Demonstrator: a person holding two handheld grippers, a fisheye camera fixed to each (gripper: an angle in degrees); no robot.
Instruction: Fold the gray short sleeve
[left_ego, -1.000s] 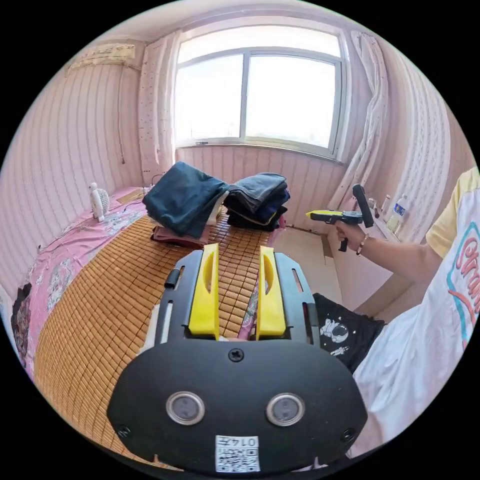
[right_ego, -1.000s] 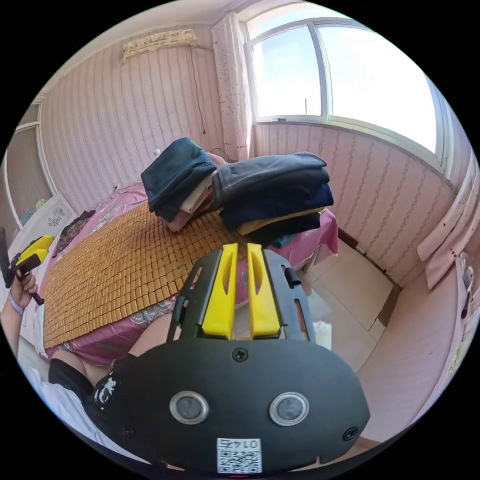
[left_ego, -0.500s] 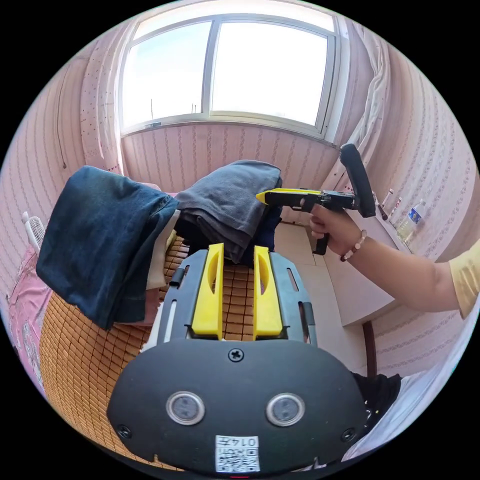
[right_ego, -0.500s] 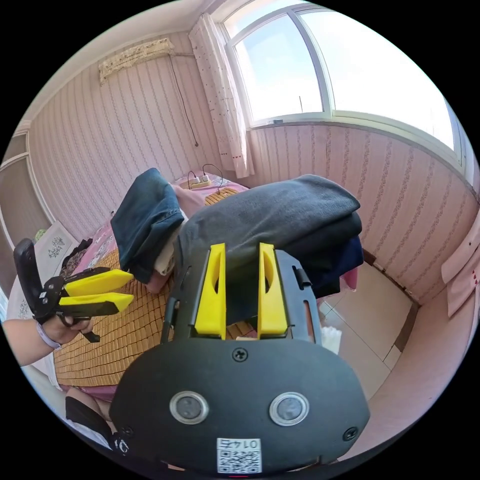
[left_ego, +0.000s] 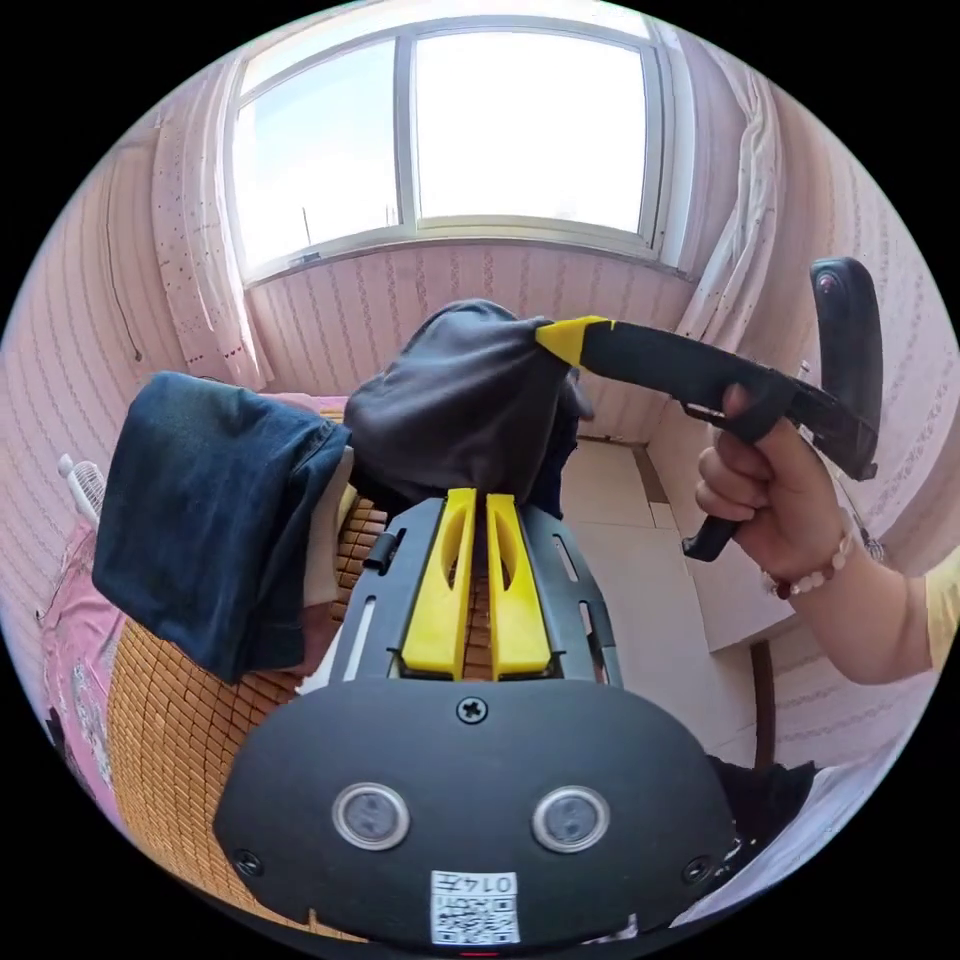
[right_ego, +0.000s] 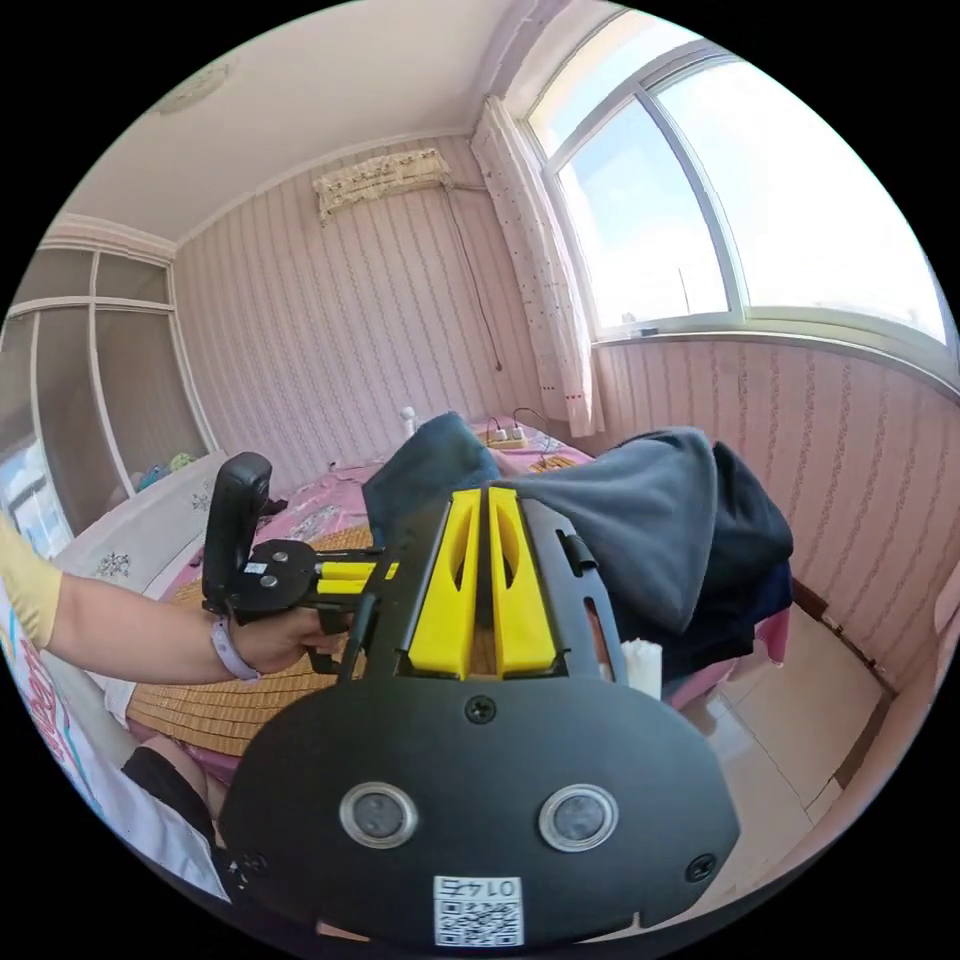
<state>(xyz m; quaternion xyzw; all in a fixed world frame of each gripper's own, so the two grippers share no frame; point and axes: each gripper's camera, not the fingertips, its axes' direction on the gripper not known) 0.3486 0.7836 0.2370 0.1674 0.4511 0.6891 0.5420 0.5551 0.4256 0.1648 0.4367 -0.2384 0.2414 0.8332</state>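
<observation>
Left gripper view: gray short sleeve (left_ego: 455, 405), bunched, orientation unclear.

Bare bamboo mat (left_ego: 170, 740) at lower left of the left gripper view gives open room. The dark blue folded pile (left_ego: 205, 520) blocks the middle left, the gray garment (left_ego: 460, 405) the centre; tiled floor (left_ego: 640, 600) lies open rightward.

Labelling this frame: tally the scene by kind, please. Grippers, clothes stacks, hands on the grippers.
Grippers: 2, the left gripper and the right gripper, its yellow fingers at the gray short sleeve.
Clothes stacks: 2, the gray-topped stack and the denim-topped stack.
Hands on grippers: 2, one hand, another.
Total: 6
</observation>
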